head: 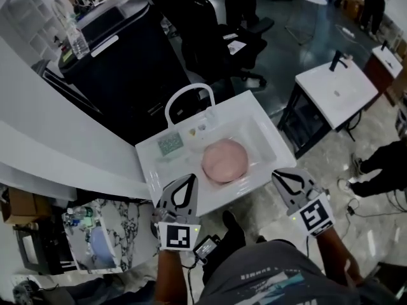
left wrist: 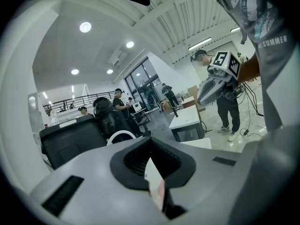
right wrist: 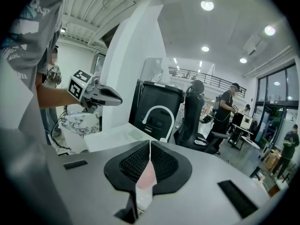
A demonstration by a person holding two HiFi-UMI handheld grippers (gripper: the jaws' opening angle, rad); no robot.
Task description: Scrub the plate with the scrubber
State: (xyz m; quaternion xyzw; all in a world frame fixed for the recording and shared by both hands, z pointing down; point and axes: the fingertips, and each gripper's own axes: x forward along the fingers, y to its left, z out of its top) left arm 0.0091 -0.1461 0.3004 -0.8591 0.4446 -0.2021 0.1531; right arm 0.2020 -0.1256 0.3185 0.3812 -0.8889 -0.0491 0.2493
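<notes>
In the head view a pink plate point(head: 224, 160) lies in the basin of a white sink unit point(head: 261, 116). A small grey-green scrubber point(head: 170, 143) rests on the sink's flat top, left of the basin, near the white arched tap point(head: 189, 94). My left gripper point(head: 189, 179) hovers at the sink's near edge, just left of the plate, shut and holding nothing. My right gripper point(head: 278, 174) is off the sink's near right corner, also shut and holding nothing. In both gripper views the pads meet with only a thin slit between them: left gripper point(left wrist: 151, 165), right gripper point(right wrist: 149, 150).
A black cabinet point(head: 127, 56) and a black office chair point(head: 216, 37) stand behind the sink. A second white sink unit point(head: 337, 91) is at the right, with a person's legs point(head: 381, 164) near it. A marble-patterned top point(head: 108, 227) lies at lower left.
</notes>
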